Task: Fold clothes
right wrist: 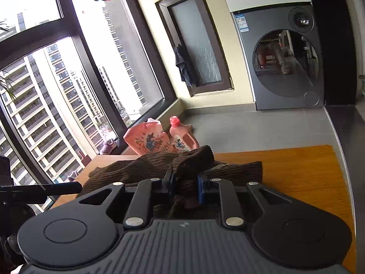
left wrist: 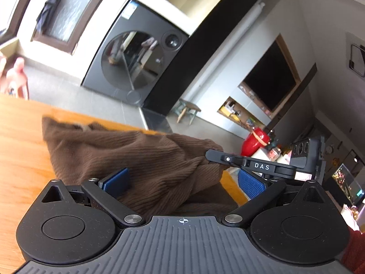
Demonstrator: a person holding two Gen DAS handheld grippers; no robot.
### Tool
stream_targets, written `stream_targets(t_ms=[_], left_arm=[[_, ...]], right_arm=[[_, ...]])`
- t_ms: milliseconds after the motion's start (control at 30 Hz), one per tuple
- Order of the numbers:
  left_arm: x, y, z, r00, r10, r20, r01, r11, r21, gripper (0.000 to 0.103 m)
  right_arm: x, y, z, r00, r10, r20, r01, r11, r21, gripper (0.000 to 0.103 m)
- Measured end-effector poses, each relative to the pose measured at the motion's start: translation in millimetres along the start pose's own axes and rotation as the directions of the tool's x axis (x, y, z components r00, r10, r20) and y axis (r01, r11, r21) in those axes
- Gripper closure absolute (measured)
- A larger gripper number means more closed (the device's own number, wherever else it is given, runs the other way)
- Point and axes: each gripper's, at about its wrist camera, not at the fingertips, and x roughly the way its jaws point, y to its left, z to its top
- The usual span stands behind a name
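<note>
A brown ribbed knit garment point(left wrist: 136, 159) lies bunched on the wooden table point(left wrist: 20, 150). My left gripper point(left wrist: 182, 182) is open, its blue pads point(left wrist: 251, 183) wide apart, with the garment's cloth between and over them. My right gripper point(right wrist: 186, 188) is shut on a bunch of the same garment point(right wrist: 194, 159) and holds it raised above the table point(right wrist: 296, 171). The right gripper's finger point(left wrist: 219, 156) also shows in the left wrist view, pinching the garment's right end.
A grey washing machine point(right wrist: 282, 61) stands on the tiled floor beyond the table. Pink detergent bottles point(right wrist: 159, 137) stand by the window. A small stool point(left wrist: 187, 111) and a red object point(left wrist: 254, 140) are past the table's far edge.
</note>
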Motion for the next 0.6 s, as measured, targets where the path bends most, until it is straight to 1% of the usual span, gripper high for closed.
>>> stream_targets(t_ms=[67, 100, 133, 167, 200, 233, 300, 333, 367, 433, 467, 500, 567, 600], left_arm=[[14, 12, -11, 0.999, 0.024, -0.038, -0.024, 1.0, -0.017, 0.0], [15, 15, -15, 0.999, 0.018, -0.034, -0.019, 1.0, -0.004, 0.0], [14, 14, -16, 0.999, 0.015, -0.028, -0.015, 1.0, 0.016, 0.0], [12, 13, -13, 0.999, 0.02, -0.037, -0.019, 1.0, 0.018, 0.0], [11, 13, -11, 0.999, 0.024, -0.047, -0.023, 1.0, 0.02, 0.0], [9, 12, -8, 0.998, 0.027, -0.054, -0.026, 0.999, 0.021, 0.0], [-2, 11, 1, 0.999, 0.016, -0.041, -0.015, 1.0, 0.014, 0.0], [-8, 10, 2, 1.0, 0.0, -0.017, 0.001, 1.0, 0.018, 0.0], [-14, 10, 4, 1.0, -0.015, 0.005, 0.015, 1.0, 0.02, 0.0], [-18, 12, 7, 0.999, -0.02, 0.034, 0.02, 1.0, 0.008, 0.0], [-14, 15, 7, 1.0, -0.005, 0.025, 0.005, 1.0, -0.007, 0.0], [-10, 18, 6, 1.0, 0.011, 0.016, -0.011, 1.0, -0.023, 0.0], [0, 26, 2, 0.998, 0.056, -0.019, -0.057, 0.997, -0.059, 0.0], [5, 30, 1, 0.997, 0.066, -0.032, -0.068, 0.995, -0.076, 0.0]], right_arm=[[-1, -8, 0, 0.999, -0.038, -0.006, 0.038, 0.999, -0.003, 0.084], [-1, -12, 1, 0.998, -0.056, -0.009, 0.056, 0.998, -0.004, 0.084], [-3, -12, 1, 0.998, -0.058, -0.006, 0.058, 0.998, 0.0, 0.084], [-6, -12, 1, 0.998, -0.057, -0.003, 0.057, 0.998, 0.004, 0.082], [-8, -13, 1, 0.998, -0.057, 0.0, 0.057, 0.998, 0.008, 0.079], [-11, -13, 1, 0.998, -0.056, 0.003, 0.056, 0.998, 0.012, 0.078], [-22, -6, 3, 0.996, -0.083, 0.036, 0.084, 0.996, -0.019, 0.074], [-29, 0, 5, 0.992, -0.1, 0.071, 0.104, 0.993, -0.054, 0.074], [-36, 4, 7, 0.99, -0.099, 0.102, 0.107, 0.991, -0.078, 0.072], [-49, 12, 11, 0.983, -0.089, 0.161, 0.109, 0.986, -0.123, 0.064], [-46, 13, 7, 0.986, -0.085, 0.144, 0.104, 0.986, -0.128, 0.059], [-41, 13, 3, 0.989, -0.082, 0.12, 0.098, 0.986, -0.132, 0.057], [-31, 13, -5, 0.995, -0.075, 0.073, 0.084, 0.987, -0.138, 0.057], [-27, 13, -10, 0.996, -0.071, 0.049, 0.078, 0.987, -0.141, 0.055]])
